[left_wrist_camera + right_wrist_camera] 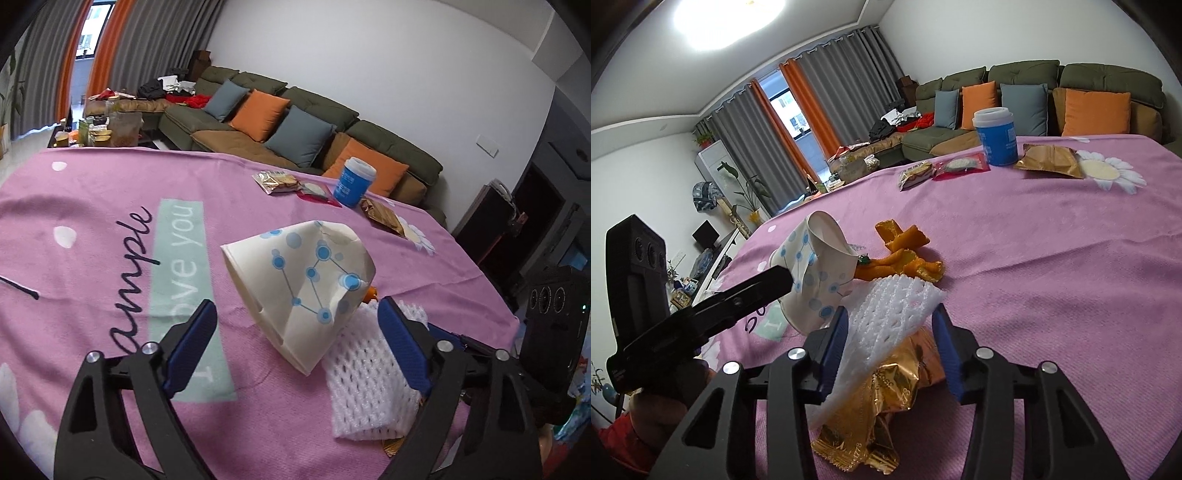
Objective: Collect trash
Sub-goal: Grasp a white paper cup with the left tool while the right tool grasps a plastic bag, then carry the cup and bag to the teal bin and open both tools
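Nothing is seen collected yet; the left tool point(295, 343) stands wide around the crushed cup point(299, 291), ungripped; the right tool point(890, 354), part-closed, straddles the foam net point(882, 325), grip uncertain; wrappers point(1049, 160) remain at twelve o'clock on the surface point(1034, 258).

The paper cup point(303, 291) is white with blue dots joined by lines; the foam net point(886, 314) is white, the wrapper point(871, 417) gold, the tablecloth point(1052, 277) pink.

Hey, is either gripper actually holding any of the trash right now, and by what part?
Nothing is firmly held. The left gripper stands open around the crushed paper cup. The right gripper straddles the white foam net, one pad at its edge, the other clear.
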